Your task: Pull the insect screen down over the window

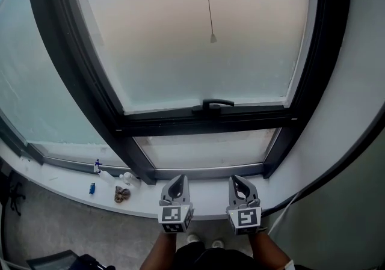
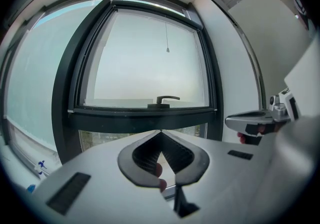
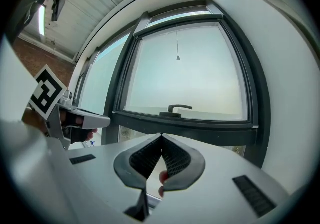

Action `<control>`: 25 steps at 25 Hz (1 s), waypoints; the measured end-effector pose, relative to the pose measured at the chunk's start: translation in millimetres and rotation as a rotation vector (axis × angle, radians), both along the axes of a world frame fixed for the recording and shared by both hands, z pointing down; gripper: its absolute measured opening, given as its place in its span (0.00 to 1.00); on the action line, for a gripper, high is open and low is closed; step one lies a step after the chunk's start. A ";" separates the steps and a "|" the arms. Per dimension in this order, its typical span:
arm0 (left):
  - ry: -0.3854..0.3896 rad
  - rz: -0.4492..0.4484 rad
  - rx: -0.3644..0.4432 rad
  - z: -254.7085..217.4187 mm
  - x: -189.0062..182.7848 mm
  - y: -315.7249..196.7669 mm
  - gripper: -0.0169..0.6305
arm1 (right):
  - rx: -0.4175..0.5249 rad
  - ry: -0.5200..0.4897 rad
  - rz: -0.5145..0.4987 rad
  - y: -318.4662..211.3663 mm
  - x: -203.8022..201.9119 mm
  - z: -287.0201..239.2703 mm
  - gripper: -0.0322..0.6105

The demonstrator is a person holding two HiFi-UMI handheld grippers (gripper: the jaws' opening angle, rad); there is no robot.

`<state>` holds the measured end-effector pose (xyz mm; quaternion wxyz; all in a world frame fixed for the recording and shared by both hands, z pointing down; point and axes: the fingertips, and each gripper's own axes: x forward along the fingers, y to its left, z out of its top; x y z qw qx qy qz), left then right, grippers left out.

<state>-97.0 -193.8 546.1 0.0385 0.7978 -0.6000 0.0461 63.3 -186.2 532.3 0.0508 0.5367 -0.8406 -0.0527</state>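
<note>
Before the dark-framed window (image 1: 180,123), the screen's cord (image 1: 212,38) hangs high over the pane for pulling, while your left gripper (image 1: 178,180) and right gripper (image 1: 238,180) hover low by the sill (image 1: 60,177), jaws closed, empty, not yet reaching.

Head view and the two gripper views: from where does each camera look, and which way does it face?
Head view: on the person's head, facing steeply down at the window handle and sill; left hand-held gripper, right hand-held gripper and forearms show.
Left gripper view: on the left hand-held gripper, facing the window handle along its shut jaws; a fingertip shows behind them.
Right gripper view: on the right hand-held gripper, likewise.
Shared: both gripper views show the handle, the hanging cord and the other hand-held gripper.
</note>
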 end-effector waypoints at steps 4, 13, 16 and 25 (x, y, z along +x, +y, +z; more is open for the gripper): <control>0.040 0.034 -0.018 -4.6 3.1 -21.5 0.03 | -0.003 0.012 0.014 -26.3 1.7 5.5 0.05; -0.009 0.124 0.064 -27.4 -1.4 -101.0 0.03 | 0.030 -0.023 0.081 -96.4 -11.2 -13.8 0.05; -0.023 0.145 0.093 -37.6 -3.7 -119.6 0.03 | 0.042 -0.030 0.092 -113.3 -22.1 -27.2 0.05; -0.038 0.191 0.152 -59.9 -16.7 -151.5 0.03 | 0.117 -0.044 0.137 -145.6 -37.6 -40.8 0.05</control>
